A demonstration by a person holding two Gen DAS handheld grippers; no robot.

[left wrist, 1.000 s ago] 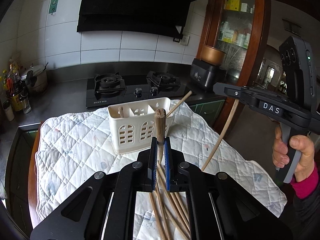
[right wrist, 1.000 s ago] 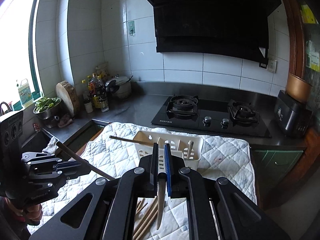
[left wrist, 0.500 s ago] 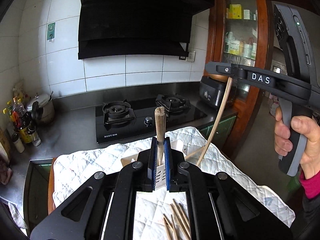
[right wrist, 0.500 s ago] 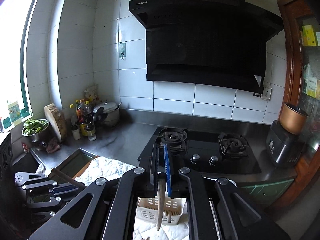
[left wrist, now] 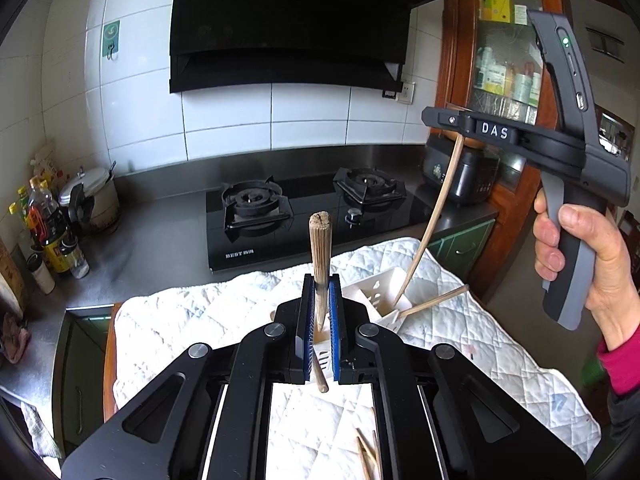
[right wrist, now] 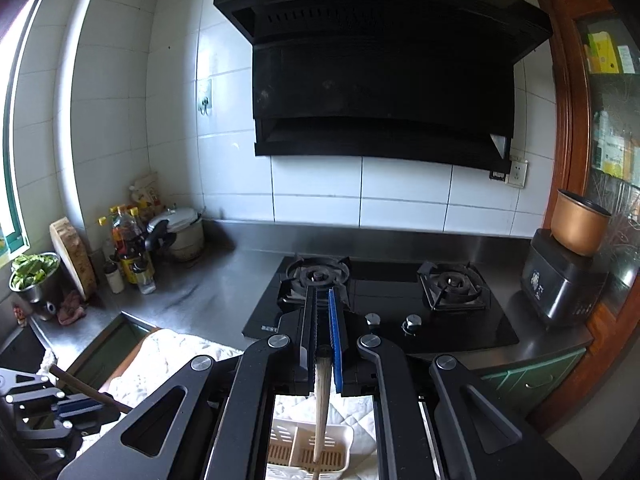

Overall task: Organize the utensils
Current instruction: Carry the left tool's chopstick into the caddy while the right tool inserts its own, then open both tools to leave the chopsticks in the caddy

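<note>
My left gripper (left wrist: pixel 320 280) is shut on a dark wooden chopstick (left wrist: pixel 320 248) that stands nearly upright above the white slotted utensil holder (left wrist: pixel 390 292). My right gripper (right wrist: pixel 322 296) is shut on a pale chopstick (right wrist: pixel 322 408) that hangs down with its tip in the holder (right wrist: pixel 306 452). In the left wrist view the right gripper (left wrist: pixel 440 118) is raised at the right, its chopstick (left wrist: pixel 432 220) reaching down into the holder's right compartment. Another chopstick (left wrist: pixel 436 300) leans out of the holder. Several loose chopsticks (left wrist: pixel 366 456) lie on the quilted white cloth (left wrist: pixel 200 312).
A black gas hob (right wrist: pixel 380 300) sits behind the cloth on the steel counter. Bottles (left wrist: pixel 48 232) and a pot (left wrist: pixel 92 200) stand at the left. A black cooker (right wrist: pixel 560 284) stands at the right beside a wooden cabinet (left wrist: pixel 504 60). A range hood (right wrist: pixel 380 60) hangs above.
Both grippers have risen and tilted up, keeping their chopsticks. The right gripper's chopstick has swung from slanted to nearly vertical, its tip lowered into the holder.
</note>
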